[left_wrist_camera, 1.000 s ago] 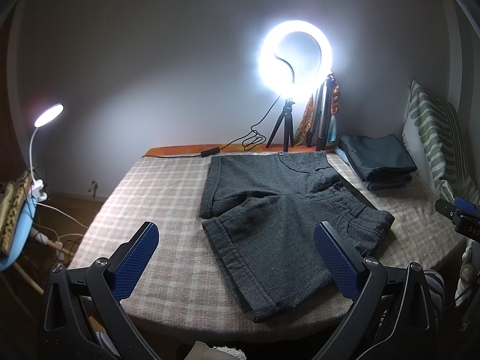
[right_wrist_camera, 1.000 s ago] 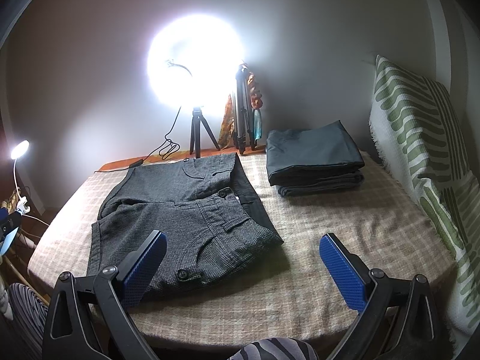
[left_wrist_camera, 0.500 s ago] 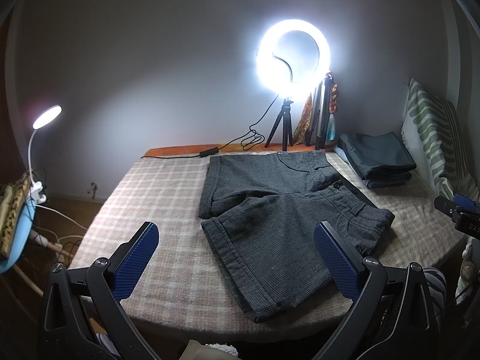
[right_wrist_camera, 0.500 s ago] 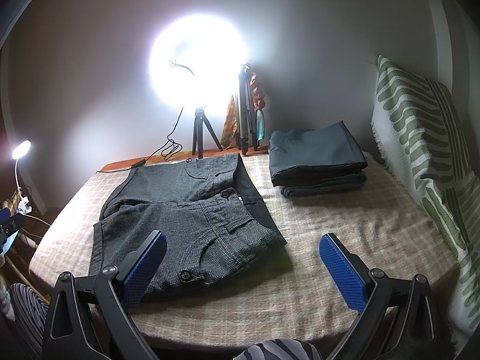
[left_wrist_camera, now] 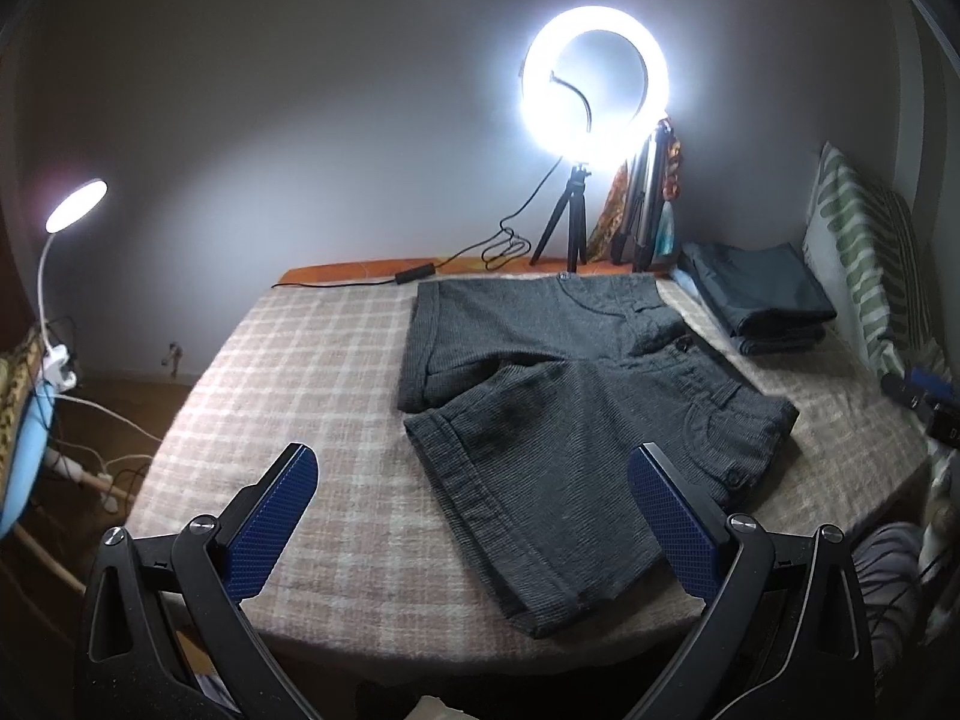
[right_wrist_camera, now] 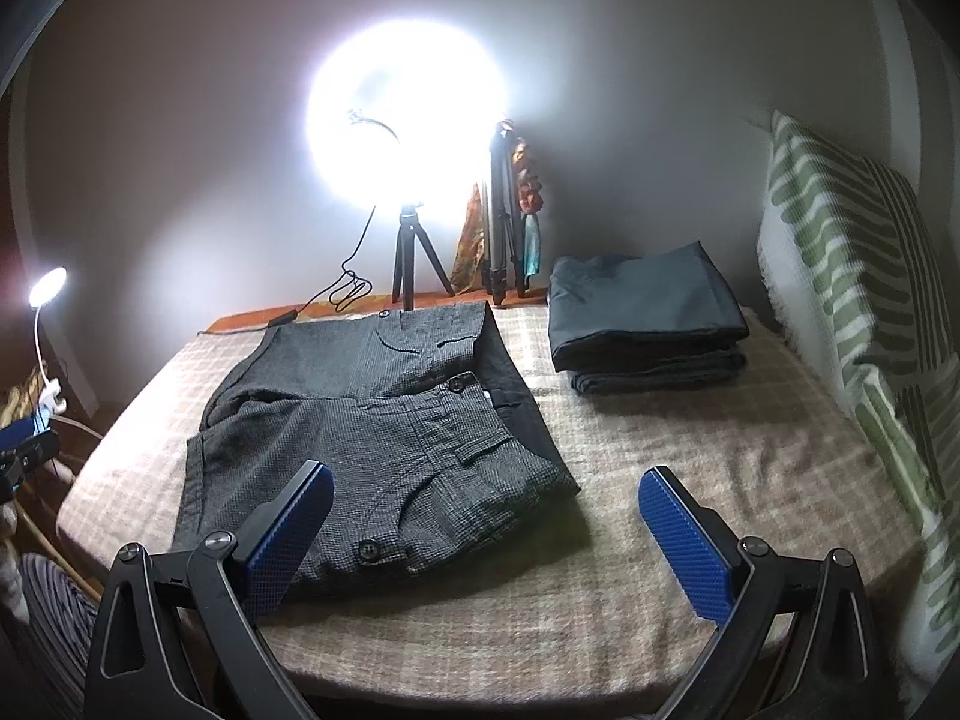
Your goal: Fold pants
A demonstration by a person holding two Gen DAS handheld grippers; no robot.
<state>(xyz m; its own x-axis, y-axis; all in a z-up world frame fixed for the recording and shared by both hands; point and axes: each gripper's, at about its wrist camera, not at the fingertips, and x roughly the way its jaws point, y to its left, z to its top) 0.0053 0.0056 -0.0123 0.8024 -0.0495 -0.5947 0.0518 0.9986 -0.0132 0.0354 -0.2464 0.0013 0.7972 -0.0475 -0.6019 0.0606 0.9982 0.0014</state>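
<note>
Two-legged grey woven shorts (left_wrist_camera: 576, 414), flat.

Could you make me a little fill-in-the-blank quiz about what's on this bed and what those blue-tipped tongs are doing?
1. The grey shorts lie spread on a ____-patterned bedcover.
2. Both the left tongs and the right tongs are ____ and hold nothing.
3. The folded dark clothes are stacked between the shorts and the green-and-white ____.
4. Behind the shorts, the bright ring light stands on a small ____.

Missing words: checked; open; pillow; tripod
</note>
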